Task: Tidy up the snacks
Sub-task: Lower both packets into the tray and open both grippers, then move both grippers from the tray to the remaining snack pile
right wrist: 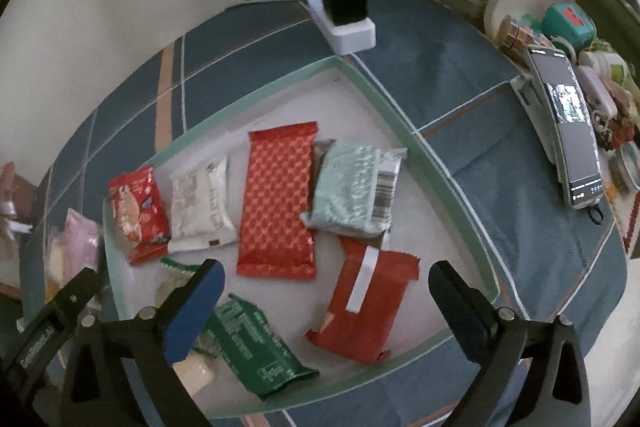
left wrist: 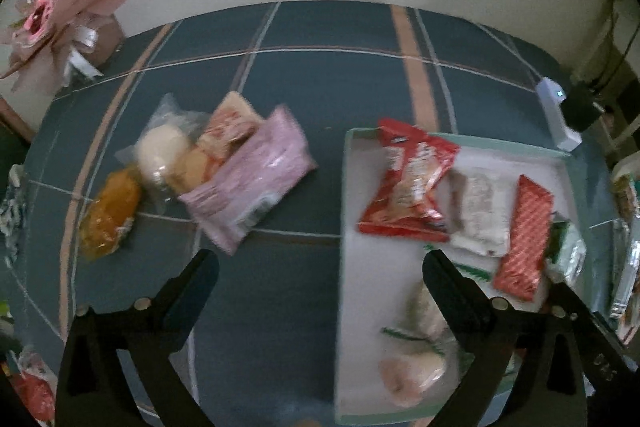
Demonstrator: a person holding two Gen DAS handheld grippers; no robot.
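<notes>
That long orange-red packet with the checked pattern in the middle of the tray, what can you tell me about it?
The orange-red packet is a long, flat rectangular wrapper, shiny like foil or plastic film, printed with a small pale checked pattern and crimp-sealed at both short ends. It looks unopened. It lies flat on the white floor of the green-rimmed tray, roughly in the middle. A white packet lies beside one long edge, and a pale green packet lies at the other, touching or slightly overlapping it. No hand-held gripper touches it.
</notes>
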